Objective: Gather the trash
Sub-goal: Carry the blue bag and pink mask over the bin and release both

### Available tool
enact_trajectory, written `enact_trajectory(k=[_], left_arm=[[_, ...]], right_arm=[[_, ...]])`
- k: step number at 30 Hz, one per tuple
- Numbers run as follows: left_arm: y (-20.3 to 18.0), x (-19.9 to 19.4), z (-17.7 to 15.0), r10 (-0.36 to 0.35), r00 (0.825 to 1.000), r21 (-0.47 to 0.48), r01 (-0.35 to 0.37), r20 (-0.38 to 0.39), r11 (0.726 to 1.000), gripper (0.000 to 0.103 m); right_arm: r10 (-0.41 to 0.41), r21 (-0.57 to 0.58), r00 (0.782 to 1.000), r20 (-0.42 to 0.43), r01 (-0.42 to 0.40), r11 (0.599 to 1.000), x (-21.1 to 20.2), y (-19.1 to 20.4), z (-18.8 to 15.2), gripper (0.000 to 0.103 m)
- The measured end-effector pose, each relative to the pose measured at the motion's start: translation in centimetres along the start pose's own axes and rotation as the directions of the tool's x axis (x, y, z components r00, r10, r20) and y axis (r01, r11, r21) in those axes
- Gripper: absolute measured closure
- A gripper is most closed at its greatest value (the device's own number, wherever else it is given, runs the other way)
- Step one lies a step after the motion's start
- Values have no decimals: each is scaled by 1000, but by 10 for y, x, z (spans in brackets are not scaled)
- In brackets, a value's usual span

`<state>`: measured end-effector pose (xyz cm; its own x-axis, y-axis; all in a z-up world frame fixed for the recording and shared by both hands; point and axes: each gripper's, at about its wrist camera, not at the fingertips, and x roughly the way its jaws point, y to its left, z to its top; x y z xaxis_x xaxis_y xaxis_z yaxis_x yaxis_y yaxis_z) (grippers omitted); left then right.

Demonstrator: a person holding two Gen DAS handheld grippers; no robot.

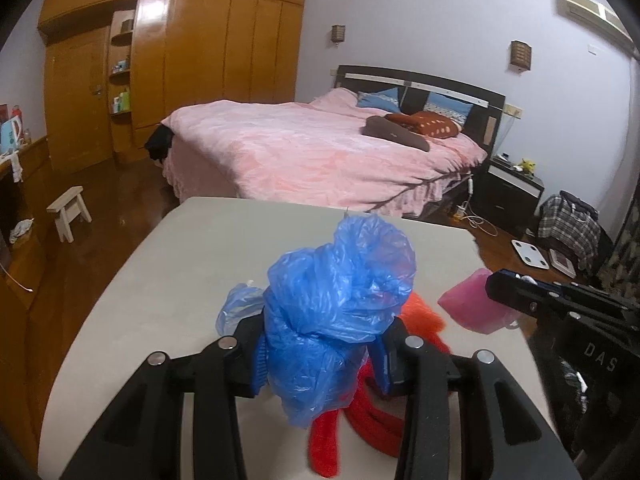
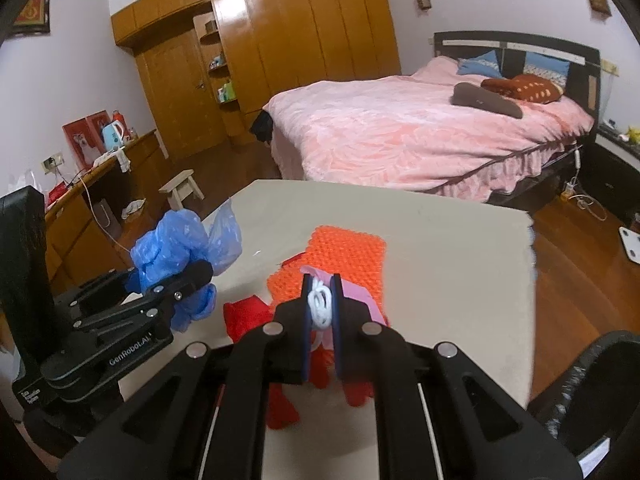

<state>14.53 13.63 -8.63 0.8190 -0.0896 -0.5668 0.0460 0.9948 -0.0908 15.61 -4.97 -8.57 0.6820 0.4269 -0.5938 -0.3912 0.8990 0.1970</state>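
Left gripper (image 1: 320, 360) clamped on a crumpled blue plastic bag (image 1: 340, 296), bag bulging up above the pads, clear of the surface (image 1: 168, 280). Right gripper (image 2: 322, 312) pinched nearly closed on a small white wad (image 2: 320, 304) (paper or cord, cannot tell), with a pink bag (image 1: 472, 300) hanging at its tip.

Progress, judged: two pieces of trash are in hand; neither is dropped anywhere yet. A black-lined bin rim (image 2: 592, 380) shows at 4 o'clock in the right wrist view, likely the destination.

Left on the surface: an orange knitted mat (image 2: 348, 252) at 12 o'clock of the right gripper and red knitted pieces (image 2: 248, 316) beneath both grippers (probably not trash).

Room: surface bare toward its far edge at 12 o'clock, bed (image 1: 320, 148) beyond it. Right edge near at 3 o'clock; grippers sit close, side by side.
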Motion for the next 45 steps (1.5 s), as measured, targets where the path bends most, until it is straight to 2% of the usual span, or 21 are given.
enact_trajectory(k=[31, 45], left_arm=[[-117, -46, 1, -130, 991, 98, 127, 17, 987, 63], [-187, -52, -8, -256, 967, 170, 253, -3, 952, 63]], right_arm=[[-117, 71, 990, 76, 111, 991, -114, -61, -26, 95], [-245, 138, 967, 76, 233, 963, -167, -115, -50, 95]])
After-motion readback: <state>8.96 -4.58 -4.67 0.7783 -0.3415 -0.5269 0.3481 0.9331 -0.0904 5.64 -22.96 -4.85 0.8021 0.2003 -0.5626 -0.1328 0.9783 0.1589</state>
